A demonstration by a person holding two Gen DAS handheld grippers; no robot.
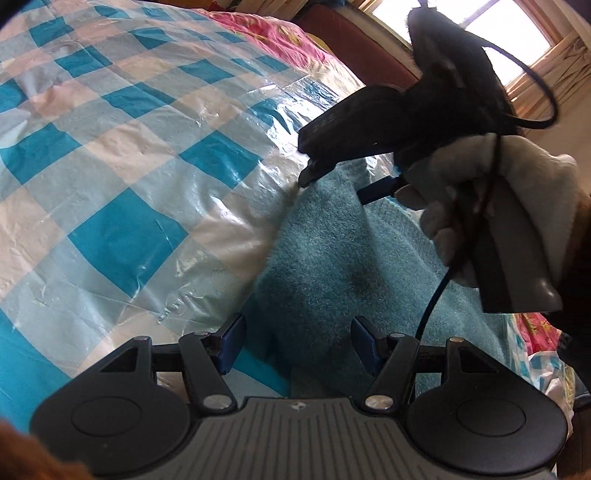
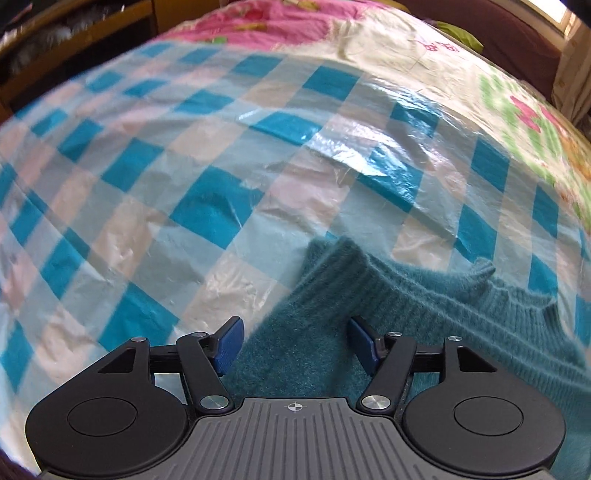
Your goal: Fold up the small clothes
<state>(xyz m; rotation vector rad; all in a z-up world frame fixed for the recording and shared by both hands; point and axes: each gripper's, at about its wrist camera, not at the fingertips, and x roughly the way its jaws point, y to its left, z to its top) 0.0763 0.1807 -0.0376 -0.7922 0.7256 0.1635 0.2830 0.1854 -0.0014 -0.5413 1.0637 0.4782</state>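
A fuzzy teal knit sweater (image 1: 332, 258) lies on a bed covered with a blue-and-white checked plastic sheet (image 1: 129, 166). My left gripper (image 1: 297, 345) is open, its blue pads just above the sweater's near edge. My right gripper (image 1: 334, 182), held in a white-gloved hand, shows in the left wrist view over the sweater's far end, jaws apart. In the right wrist view my right gripper (image 2: 295, 343) is open above the sweater (image 2: 406, 314), near its ribbed cuff and hem. Nothing is gripped.
The checked sheet (image 2: 166, 184) spreads left and ahead. A pink floral bedcover (image 2: 277, 22) lies beyond it. A dark red headboard (image 1: 362, 44), a window and curtains (image 1: 554, 74) stand at the far right. A cable (image 1: 436, 291) hangs from the right gripper.
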